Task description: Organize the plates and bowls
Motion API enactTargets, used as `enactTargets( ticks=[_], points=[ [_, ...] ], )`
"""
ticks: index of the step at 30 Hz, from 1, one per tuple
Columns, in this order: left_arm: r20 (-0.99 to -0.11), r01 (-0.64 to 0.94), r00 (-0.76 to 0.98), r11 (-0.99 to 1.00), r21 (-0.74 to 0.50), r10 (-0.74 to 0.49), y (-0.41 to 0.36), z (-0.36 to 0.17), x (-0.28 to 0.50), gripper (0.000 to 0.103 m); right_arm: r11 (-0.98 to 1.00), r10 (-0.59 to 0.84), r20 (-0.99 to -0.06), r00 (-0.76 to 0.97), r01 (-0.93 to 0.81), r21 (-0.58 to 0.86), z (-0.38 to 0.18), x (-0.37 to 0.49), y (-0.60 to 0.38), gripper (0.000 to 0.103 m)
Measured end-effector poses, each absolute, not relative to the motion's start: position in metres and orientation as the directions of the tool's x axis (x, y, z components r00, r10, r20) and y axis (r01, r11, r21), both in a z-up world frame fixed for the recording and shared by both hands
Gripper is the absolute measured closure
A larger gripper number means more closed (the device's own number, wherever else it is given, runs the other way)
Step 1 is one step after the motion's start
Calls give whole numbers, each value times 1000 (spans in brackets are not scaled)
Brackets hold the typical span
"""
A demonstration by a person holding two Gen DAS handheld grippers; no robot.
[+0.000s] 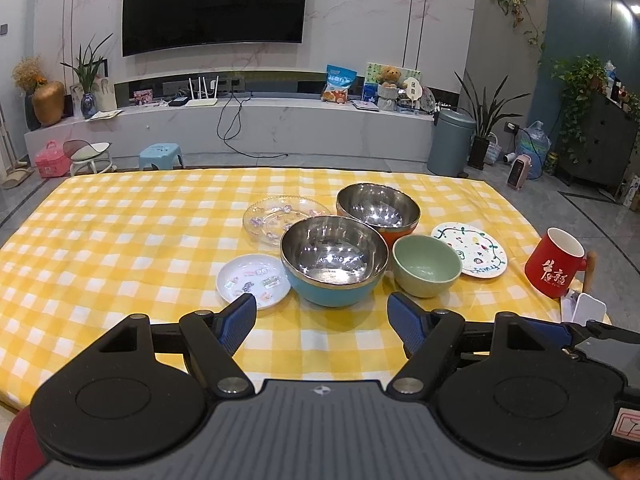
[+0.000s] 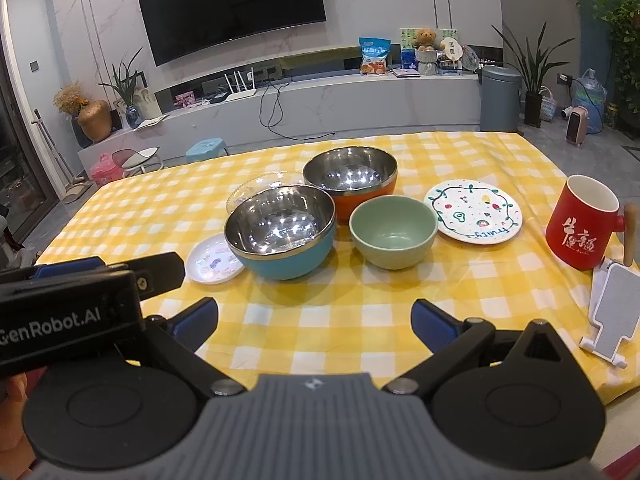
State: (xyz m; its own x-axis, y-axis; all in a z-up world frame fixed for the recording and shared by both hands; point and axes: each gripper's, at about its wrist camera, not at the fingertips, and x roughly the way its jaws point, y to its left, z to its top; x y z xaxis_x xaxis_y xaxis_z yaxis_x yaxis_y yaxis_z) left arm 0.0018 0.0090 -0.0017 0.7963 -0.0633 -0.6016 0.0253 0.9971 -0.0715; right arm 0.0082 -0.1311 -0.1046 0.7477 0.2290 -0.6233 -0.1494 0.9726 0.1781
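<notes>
A steel-lined blue bowl stands at the middle of the yellow checked table, an orange steel-lined bowl behind it and a green ceramic bowl to its right. A clear glass plate lies behind the blue bowl, a small white sticker plate to its left, and a white painted plate right of the green bowl. My left gripper is open and empty just short of the blue bowl. My right gripper is open and empty, nearer the table's front edge.
A red mug stands at the table's right side, with a white phone stand in front of it. The left gripper's body shows at the right wrist view's left. Bare checked cloth covers the table's left half.
</notes>
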Motion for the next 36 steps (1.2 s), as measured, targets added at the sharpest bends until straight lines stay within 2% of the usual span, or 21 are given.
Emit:
enactTargets(
  ticks=[36],
  points=[
    [-577,37,815,998,-55,-63,7,2,1,18,968,242,-626,741,-144,204,-105,8,-132,3]
  ],
)
